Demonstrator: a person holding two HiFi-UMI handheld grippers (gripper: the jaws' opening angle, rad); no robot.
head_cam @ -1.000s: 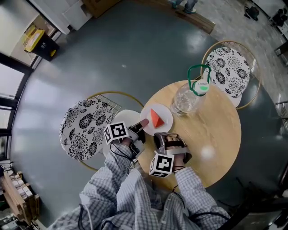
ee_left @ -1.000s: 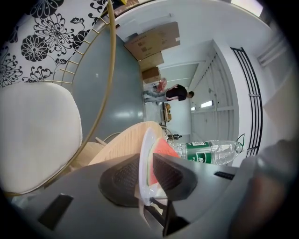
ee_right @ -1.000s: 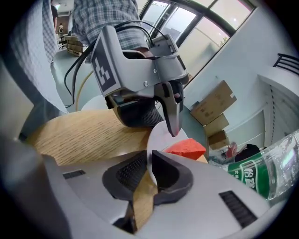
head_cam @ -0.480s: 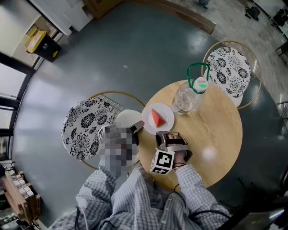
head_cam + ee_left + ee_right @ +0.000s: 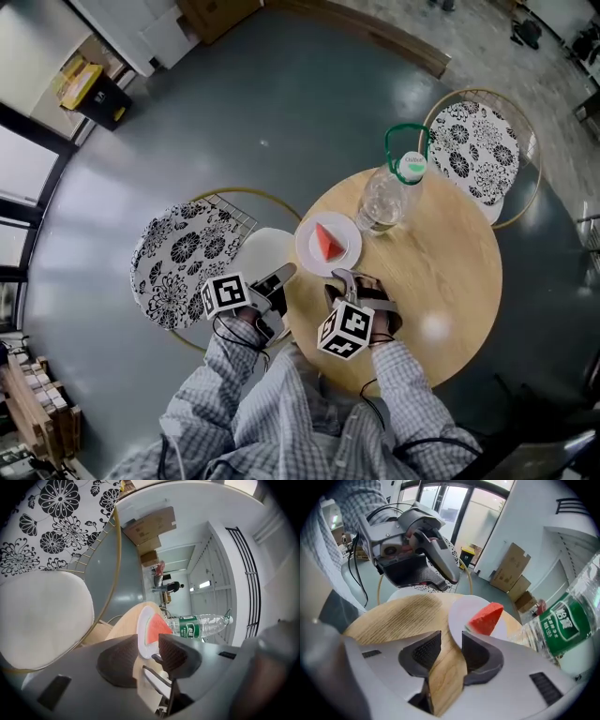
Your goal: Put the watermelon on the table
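Jaws newly apart, empty: left gripper (image 5: pixel 280 276), right gripper (image 5: pixel 343 279); wooden table (image 5: pixel 442 267), grey floor (image 5: pixel 281 112)

The watermelon slice (image 5: pixel 327 243) is coloured red, the plate (image 5: pixel 349 253) white, the table (image 5: pixel 450 272) pale wood-grain — the chair cushions (image 5: pixel 178 264) are printed with black flowers on white.

The left gripper (image 5: pixel 148 645), jaws apart and empty, faces watermelon (image 5: pixel 155 627) on a plate (image 5: pixel 141 634).

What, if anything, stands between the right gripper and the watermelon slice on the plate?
Nothing visible. The right gripper, whose jaws have just been opening with nothing held between them, faces the watermelon across bare table and the rim of the white plate. The bottle stands beyond the plate.
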